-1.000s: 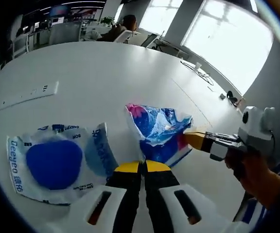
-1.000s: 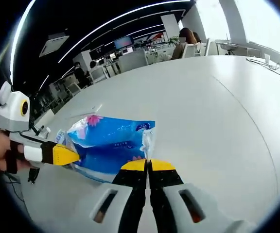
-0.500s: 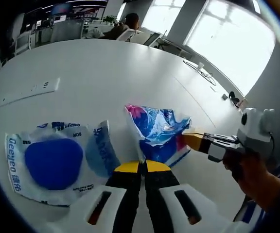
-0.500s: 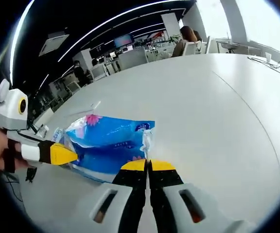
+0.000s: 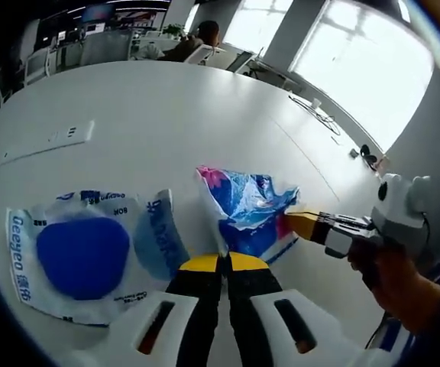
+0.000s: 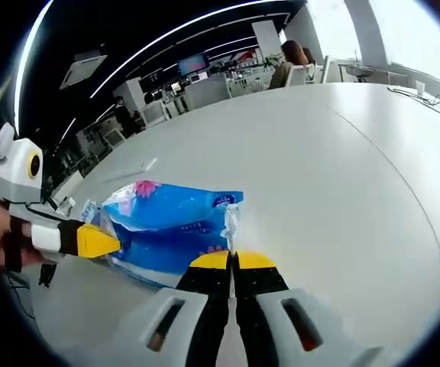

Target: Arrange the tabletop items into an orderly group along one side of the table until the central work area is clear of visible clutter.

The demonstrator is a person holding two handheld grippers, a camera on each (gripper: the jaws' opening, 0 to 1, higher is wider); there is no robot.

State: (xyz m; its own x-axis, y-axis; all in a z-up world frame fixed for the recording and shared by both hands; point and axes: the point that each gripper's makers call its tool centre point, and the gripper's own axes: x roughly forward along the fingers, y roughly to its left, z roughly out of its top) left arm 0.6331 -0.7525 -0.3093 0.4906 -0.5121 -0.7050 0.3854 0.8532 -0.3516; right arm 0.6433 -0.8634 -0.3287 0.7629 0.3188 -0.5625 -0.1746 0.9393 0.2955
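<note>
White bench [image 5: 166, 115], smooth, curved edge, open office behind it. Landmark: blue tissue pack [image 5: 250, 210], soft crinkled plastic with pink flower print at one end, lying on the bench near its edge.

Left hand-held gripper [image 5: 223, 263]: yellow tips pressed together on the near edge of the blue tissue pack. In the right gripper view it [image 6: 98, 241] comes in from the left, its yellow tip at the pack's [image 6: 176, 225] end.

Right hand-held gripper [image 6: 233, 261]: tips pinched on the pack's crumpled plastic seam. In the left gripper view it [image 5: 300, 224] comes in from the right, a hand [image 5: 392, 275] behind it, touching the pack's side.

Just beside the pack, on the far side from the right hand-held gripper: flat wipes packet [image 5: 90, 256], pale glossy film, large rounded blue patch, blue lettering.

Beyond the packet, well apart: white power strip [image 5: 48, 143], long and flat.

Far side of the bench from the pack: thin cables [image 5: 312, 111], small dark object [image 5: 365, 155] at the edge. Seated person [image 5: 193, 46] past the bench.
</note>
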